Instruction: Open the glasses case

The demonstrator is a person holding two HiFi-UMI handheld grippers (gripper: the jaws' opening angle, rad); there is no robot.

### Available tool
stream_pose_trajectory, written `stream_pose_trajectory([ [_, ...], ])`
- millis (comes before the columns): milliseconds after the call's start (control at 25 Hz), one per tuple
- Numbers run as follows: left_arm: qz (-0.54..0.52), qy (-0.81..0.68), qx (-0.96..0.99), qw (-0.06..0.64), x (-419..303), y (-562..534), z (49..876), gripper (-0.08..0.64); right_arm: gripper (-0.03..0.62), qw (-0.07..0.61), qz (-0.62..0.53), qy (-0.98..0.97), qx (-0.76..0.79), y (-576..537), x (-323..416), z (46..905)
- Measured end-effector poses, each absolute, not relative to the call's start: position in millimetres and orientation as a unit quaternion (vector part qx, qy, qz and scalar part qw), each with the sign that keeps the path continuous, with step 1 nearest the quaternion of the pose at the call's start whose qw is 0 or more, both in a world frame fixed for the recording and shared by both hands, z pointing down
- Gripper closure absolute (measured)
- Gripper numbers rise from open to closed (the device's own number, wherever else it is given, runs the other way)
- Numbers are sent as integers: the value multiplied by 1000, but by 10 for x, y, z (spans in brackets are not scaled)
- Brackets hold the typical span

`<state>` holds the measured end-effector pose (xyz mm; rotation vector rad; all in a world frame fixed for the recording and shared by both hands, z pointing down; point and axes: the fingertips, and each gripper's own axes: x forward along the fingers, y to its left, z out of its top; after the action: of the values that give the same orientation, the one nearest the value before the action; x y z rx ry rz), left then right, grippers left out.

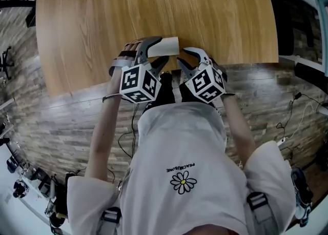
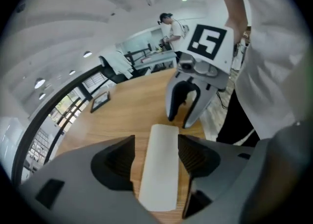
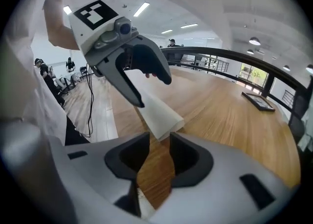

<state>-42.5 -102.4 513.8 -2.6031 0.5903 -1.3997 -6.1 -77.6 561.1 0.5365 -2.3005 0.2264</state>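
Glasses case (image 1: 165, 46): white, lying on counter (image 1: 154, 3) near its lower edge, centre of head view | left gripper (image 1: 152, 54): jaws wide, case between them, apparently not squeezed | right gripper (image 1: 187, 59): jaws apart over bare wood, case end just beyond tips

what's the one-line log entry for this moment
left gripper open astride glasses case | right gripper open, empty | case on table
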Motion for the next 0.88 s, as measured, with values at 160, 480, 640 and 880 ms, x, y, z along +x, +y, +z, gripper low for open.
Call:
stream_pose_trajectory([
  [160,-528,134,-835,77,-465,-913,5452,284,469,380,93,-899,199,-768,-50,5653],
  [480,-564,134,-812,70,-544,-986,5639,300,469,392,100,-897,181,-715,-44,5753],
  [640,-564,125,-813,74,-531,-983,5637,301,469,394,101,-895,182,-724,-49,5770],
  [880,-549,120,-825,59,-526,-987,5618,308,463,404,94,-892,180,-767,-84,5805],
])
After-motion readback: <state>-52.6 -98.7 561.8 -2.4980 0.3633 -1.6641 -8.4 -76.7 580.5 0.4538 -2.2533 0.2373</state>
